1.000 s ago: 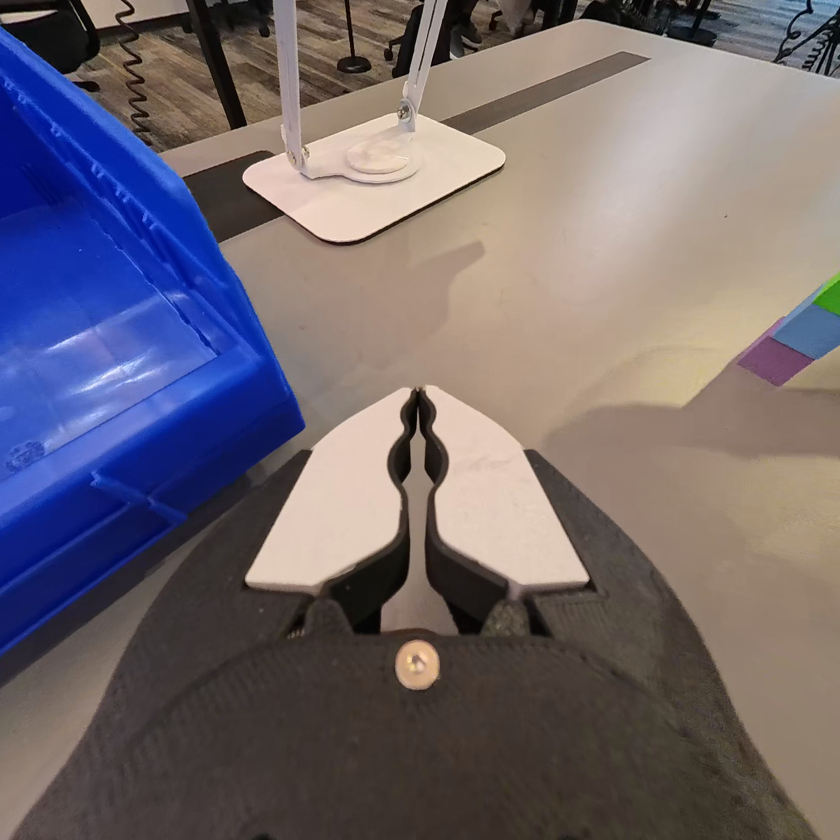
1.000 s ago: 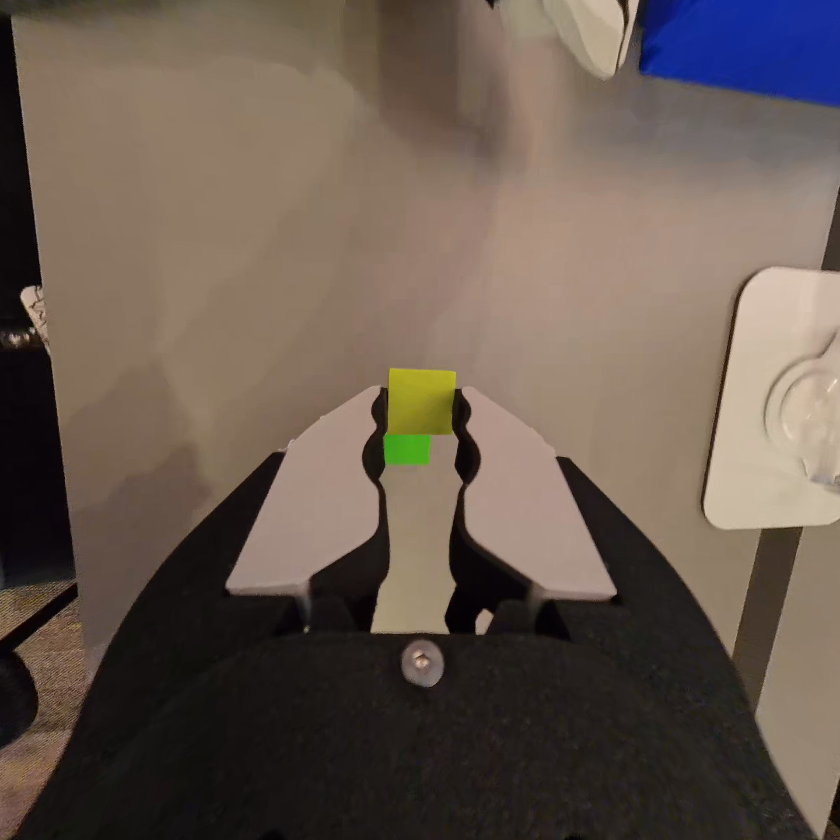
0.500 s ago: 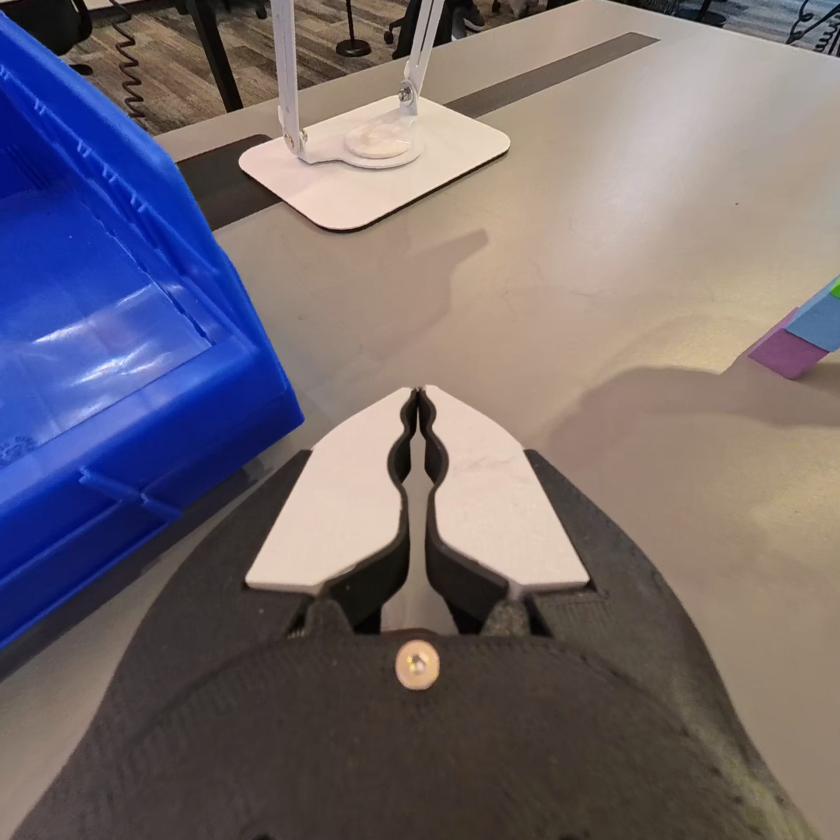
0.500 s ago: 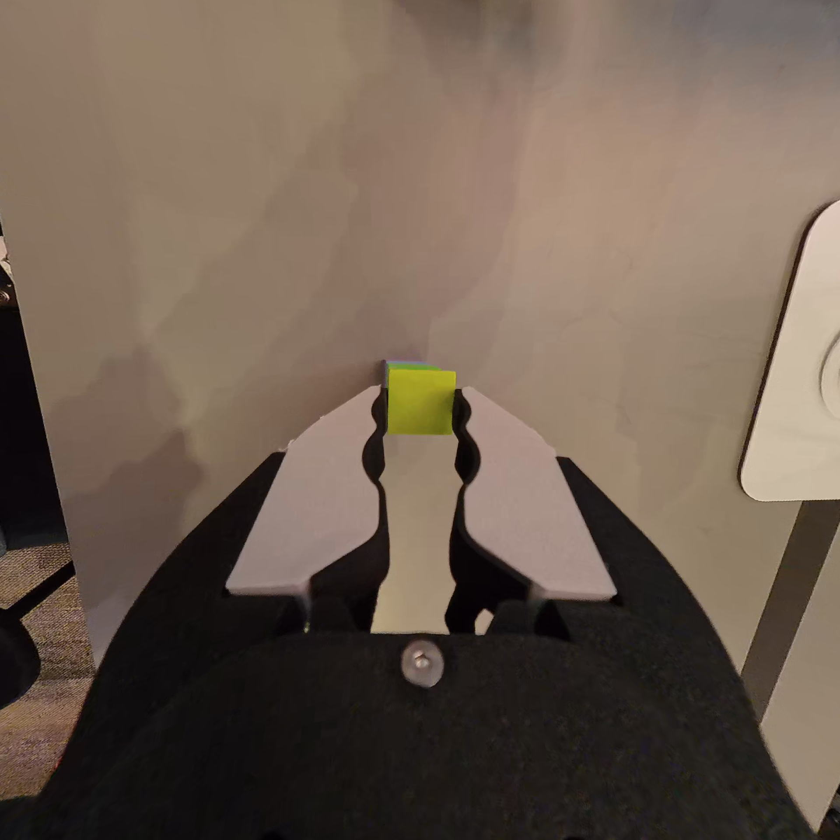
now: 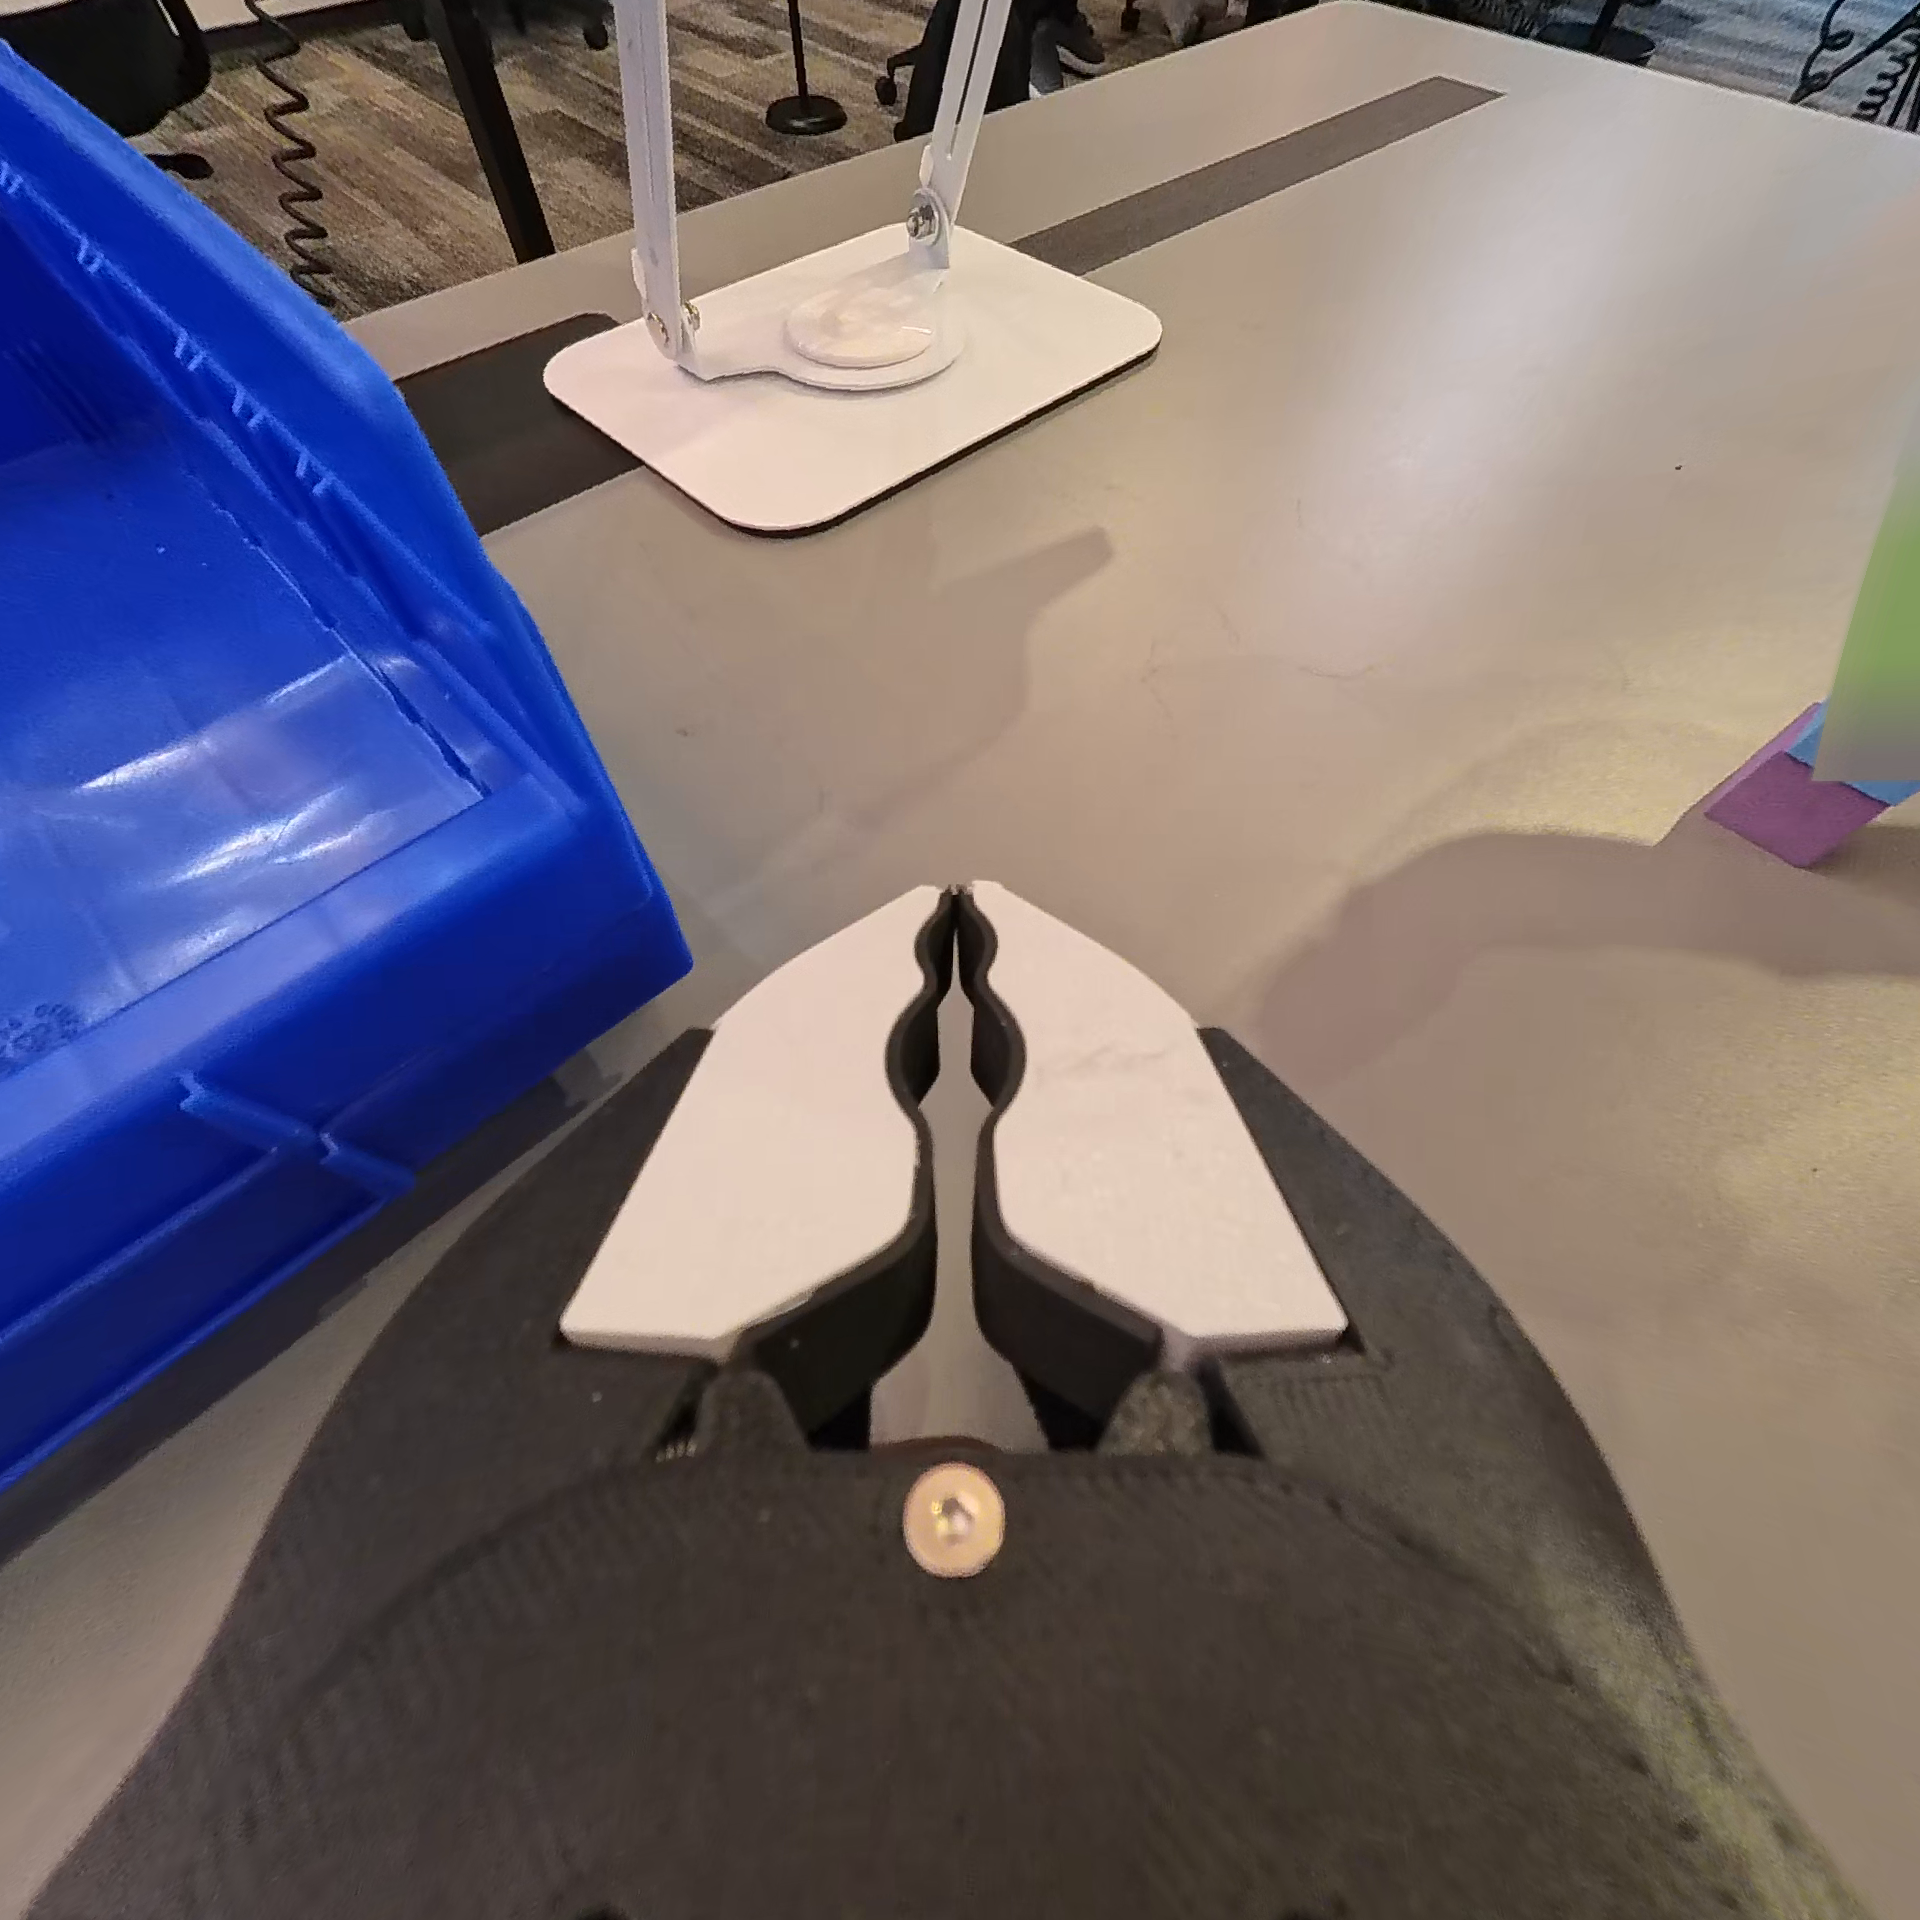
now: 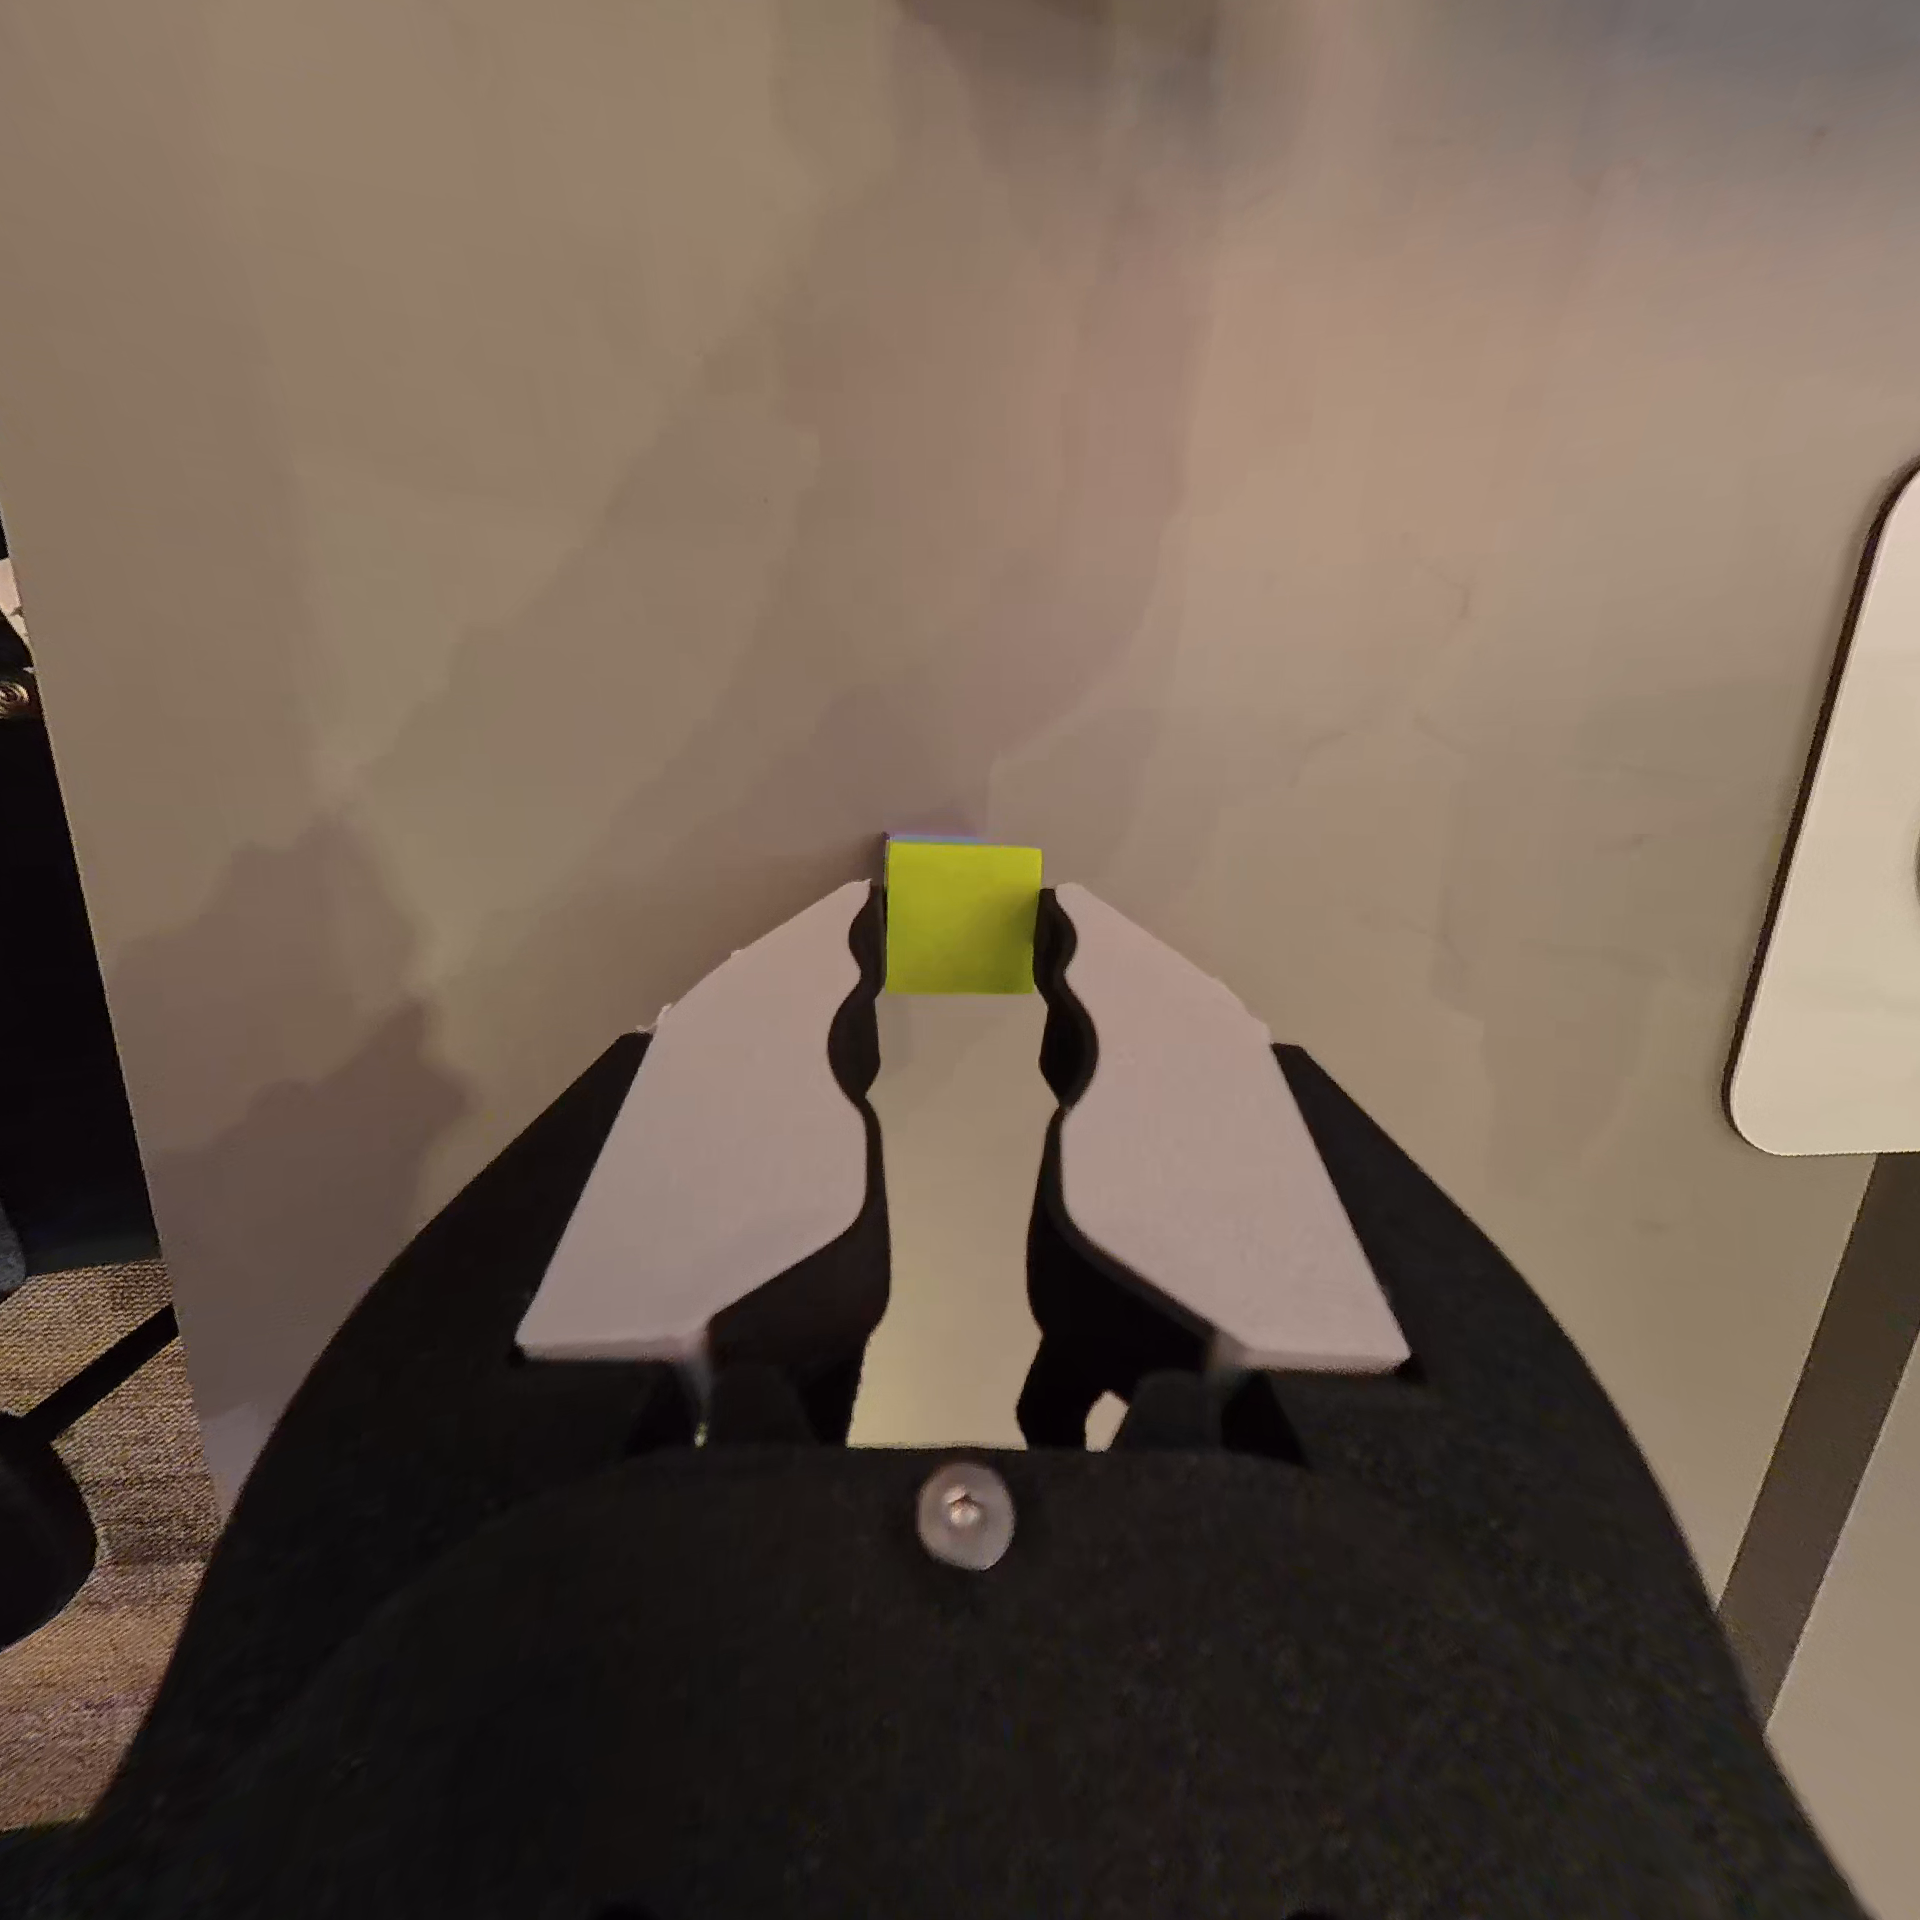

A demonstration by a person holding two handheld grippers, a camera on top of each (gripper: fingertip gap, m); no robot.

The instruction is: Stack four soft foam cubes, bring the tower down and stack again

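Yellow-green foam cube | we pinch it between right gripper pads, tower directly beneath | left gripper closed, empty, tower far right

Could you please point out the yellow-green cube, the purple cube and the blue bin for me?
yellow-green cube point(image 6: 961, 920), right wrist view, its top face.
purple cube point(image 5: 1782, 810), left wrist view, its near side.
blue bin point(image 5: 343, 873), left wrist view, its front wall.

Closed left tool beside blue bin
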